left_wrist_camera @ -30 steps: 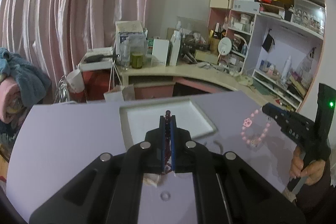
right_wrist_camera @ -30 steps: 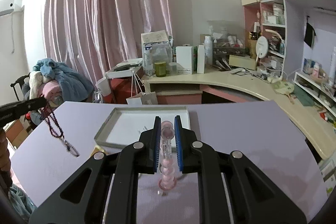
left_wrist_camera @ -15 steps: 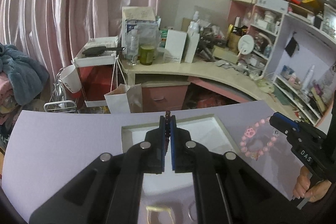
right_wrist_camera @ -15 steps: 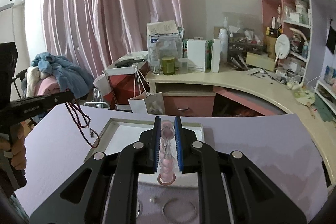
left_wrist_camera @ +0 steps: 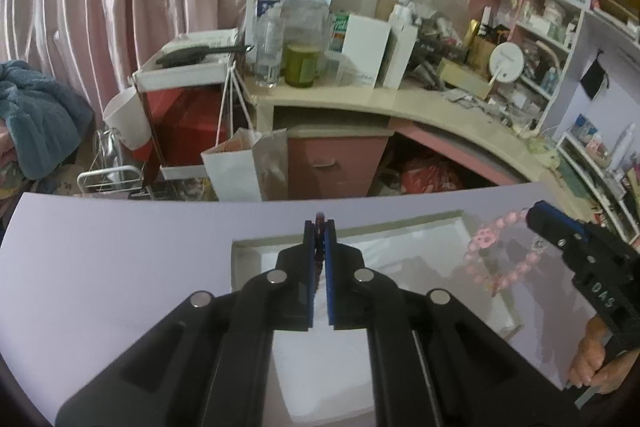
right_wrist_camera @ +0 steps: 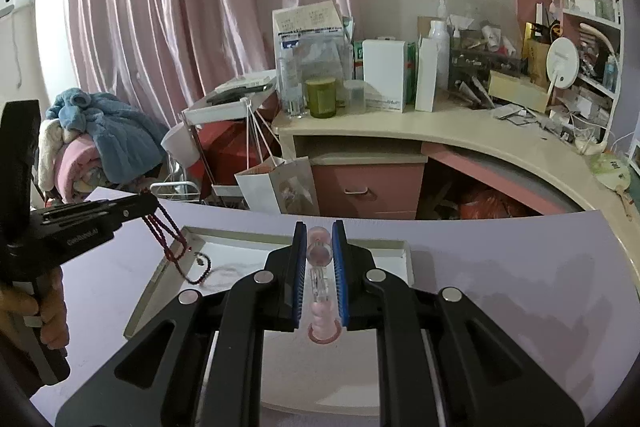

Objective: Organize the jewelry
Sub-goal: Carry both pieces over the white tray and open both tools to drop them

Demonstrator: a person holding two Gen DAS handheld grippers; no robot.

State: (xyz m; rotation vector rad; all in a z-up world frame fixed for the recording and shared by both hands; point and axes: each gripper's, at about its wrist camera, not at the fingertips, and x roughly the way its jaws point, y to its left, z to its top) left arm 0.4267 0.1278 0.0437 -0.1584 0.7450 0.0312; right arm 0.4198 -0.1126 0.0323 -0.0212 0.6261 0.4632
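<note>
A dark red bead necklace [right_wrist_camera: 176, 247] is clamped between the closed fingers of the left gripper [left_wrist_camera: 319, 227], its loops hanging over the left edge of the white tray [right_wrist_camera: 404, 259] on the lavender table [right_wrist_camera: 500, 267]. A pink bead bracelet [left_wrist_camera: 500, 259] is pinched in the right gripper [right_wrist_camera: 319, 239], dangling above the tray's right side.

Both grippers are matte black with blue pads [right_wrist_camera: 338, 267] and round silver bolts. The right gripper [left_wrist_camera: 538, 217] bears white letters "DAS". Bare skin shows on the left hand [right_wrist_camera: 48, 315] and right hand [left_wrist_camera: 596, 367].
</note>
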